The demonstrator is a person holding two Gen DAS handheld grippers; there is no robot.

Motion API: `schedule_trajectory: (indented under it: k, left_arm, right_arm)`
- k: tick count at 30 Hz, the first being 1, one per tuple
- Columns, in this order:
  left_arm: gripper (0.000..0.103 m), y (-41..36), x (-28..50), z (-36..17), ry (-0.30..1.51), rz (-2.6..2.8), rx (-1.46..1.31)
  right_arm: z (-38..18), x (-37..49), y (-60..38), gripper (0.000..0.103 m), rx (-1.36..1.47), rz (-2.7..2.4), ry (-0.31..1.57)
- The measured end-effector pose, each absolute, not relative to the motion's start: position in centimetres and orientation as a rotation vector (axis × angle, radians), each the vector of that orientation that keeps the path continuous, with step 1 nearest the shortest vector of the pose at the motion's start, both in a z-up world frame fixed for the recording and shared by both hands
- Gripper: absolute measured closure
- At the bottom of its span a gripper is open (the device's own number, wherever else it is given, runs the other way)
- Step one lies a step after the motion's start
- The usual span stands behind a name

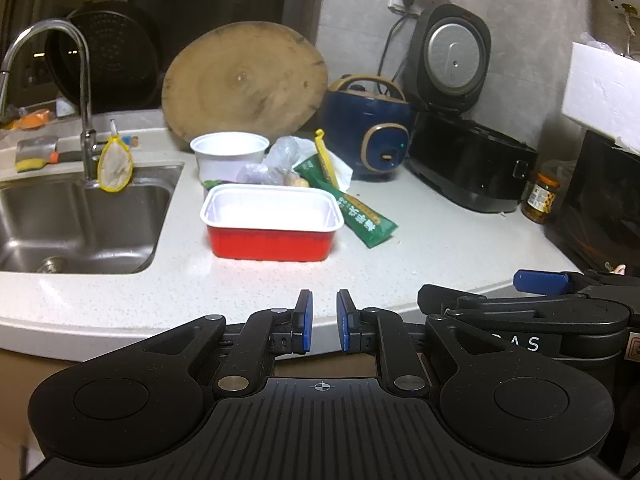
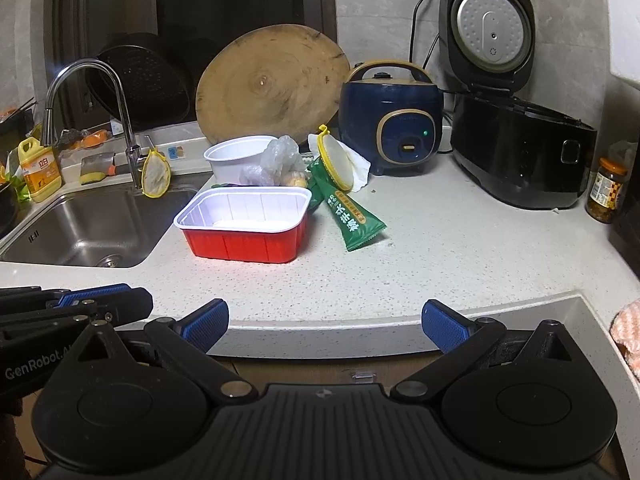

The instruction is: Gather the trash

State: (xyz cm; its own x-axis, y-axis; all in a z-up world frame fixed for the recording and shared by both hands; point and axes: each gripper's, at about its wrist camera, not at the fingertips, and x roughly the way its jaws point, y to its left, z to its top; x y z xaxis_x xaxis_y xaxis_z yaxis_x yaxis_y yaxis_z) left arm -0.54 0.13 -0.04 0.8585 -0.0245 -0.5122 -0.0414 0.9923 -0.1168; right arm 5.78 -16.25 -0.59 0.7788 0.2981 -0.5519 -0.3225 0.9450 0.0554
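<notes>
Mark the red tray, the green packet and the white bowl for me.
red tray [image 2: 244, 242], right wrist view, on its red front wall.
green packet [image 2: 354, 222], right wrist view, on its printed lower half.
white bowl [image 1: 230, 160], left wrist view, on its outer wall.

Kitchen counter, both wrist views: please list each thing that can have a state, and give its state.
Red tray: upright, seems empty.
White bowl: upright behind the tray; inside hidden.
Green packet: lying flat on the counter.
Black rice cooker: lid up.
Blue cooker: lid shut, green light on.
Faucet: no water running.
Left gripper: nearly closed, holding nothing.
Right gripper: open, empty.
</notes>
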Motion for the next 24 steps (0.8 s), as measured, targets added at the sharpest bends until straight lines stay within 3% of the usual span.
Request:
schedule_trajectory:
  k: [24]
  left_arm:
    - [0.086,0.19,-0.28,-0.10,0.558,0.003,-0.132]
  right_arm:
    - [-0.55,6.17,-16.04,0.000,-0.032,0.339,0.604]
